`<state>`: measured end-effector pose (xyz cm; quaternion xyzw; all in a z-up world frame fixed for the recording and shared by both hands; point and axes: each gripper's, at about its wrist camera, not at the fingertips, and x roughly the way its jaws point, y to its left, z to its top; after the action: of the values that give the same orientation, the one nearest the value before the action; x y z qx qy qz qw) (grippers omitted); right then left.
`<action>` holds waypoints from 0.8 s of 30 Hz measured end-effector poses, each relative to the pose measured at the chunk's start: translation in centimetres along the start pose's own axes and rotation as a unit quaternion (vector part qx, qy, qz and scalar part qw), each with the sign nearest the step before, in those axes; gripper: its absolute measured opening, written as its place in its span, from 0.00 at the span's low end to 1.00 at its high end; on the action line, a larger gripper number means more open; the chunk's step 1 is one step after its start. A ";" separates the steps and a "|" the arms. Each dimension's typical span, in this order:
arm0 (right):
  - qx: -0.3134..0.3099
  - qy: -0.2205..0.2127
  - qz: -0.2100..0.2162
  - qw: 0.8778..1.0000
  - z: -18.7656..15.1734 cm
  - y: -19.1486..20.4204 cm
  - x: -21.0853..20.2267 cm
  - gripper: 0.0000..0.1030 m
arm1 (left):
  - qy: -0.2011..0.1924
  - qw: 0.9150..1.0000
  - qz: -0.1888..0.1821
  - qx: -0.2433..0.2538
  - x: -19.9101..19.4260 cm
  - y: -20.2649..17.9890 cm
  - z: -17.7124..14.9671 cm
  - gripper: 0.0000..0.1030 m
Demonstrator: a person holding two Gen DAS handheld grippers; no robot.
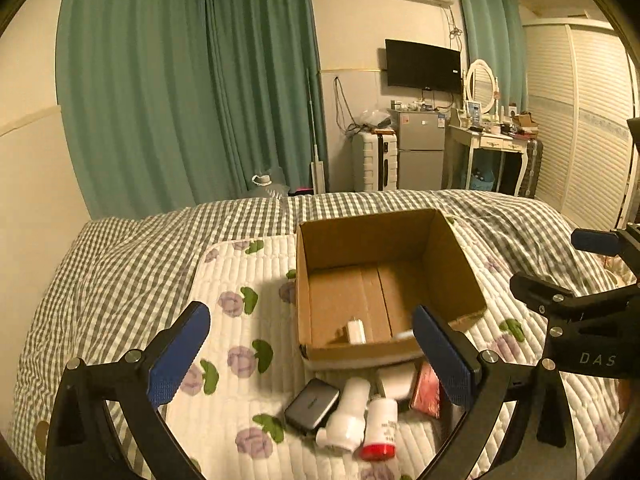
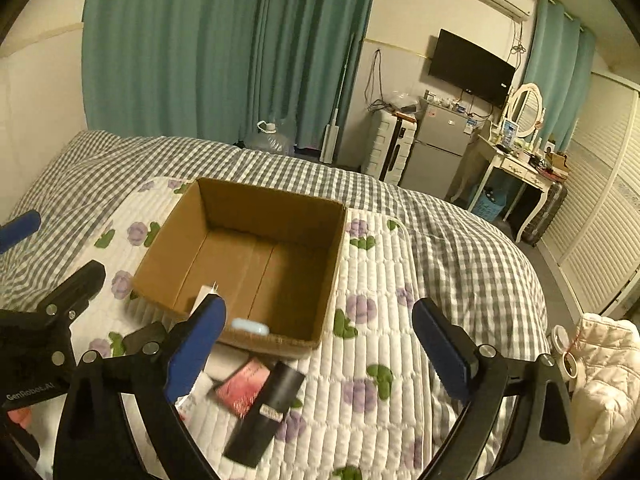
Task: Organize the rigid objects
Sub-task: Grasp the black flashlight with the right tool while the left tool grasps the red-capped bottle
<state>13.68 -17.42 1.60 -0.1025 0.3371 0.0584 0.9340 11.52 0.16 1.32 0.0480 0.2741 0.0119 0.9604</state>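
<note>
- My left gripper [image 1: 312,354] is spread wide with nothing between its blue pads; my right gripper [image 2: 320,344] is just as wide and holds nothing either.
- Nearest my left fingers, a white bottle with a red cap [image 1: 379,428] lies on the quilted mat [image 1: 240,280], its long axis running toward the box, cap end pointing back at me.
- Touching its left side lies a white bottle [image 1: 347,414], tilted a little, narrow end toward me.
- Left of that rests a dark grey case [image 1: 312,403]; to the right, a pink packet [image 1: 427,392].
- From my right wrist view, a black rectangular box [image 2: 266,414] lies diagonally, far end pointing up-right, just beside the pink packet.
- Beyond them sits the open cardboard box [image 1: 460,264], with a small white item [image 1: 356,331] and a pale blue object [image 2: 250,326] by its near wall.
</note>
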 end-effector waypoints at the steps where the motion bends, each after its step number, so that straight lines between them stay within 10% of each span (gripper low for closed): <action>1: 0.000 0.003 -0.002 1.000 -0.4 0.1 -0.2 0.92 | 0.001 1.000 0.000 0.000 -0.1 0.0 -0.4 1.00; 24: 0.040 0.203 0.051 0.977 -13.0 3.1 13.6 0.77 | 0.136 0.990 -0.030 -0.016 8.1 -1.8 -12.4 0.97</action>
<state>15.47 -16.85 -17.35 -0.0579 0.5266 0.0704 0.8452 11.83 -0.21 -13.62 0.0227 0.4038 -0.0063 0.9146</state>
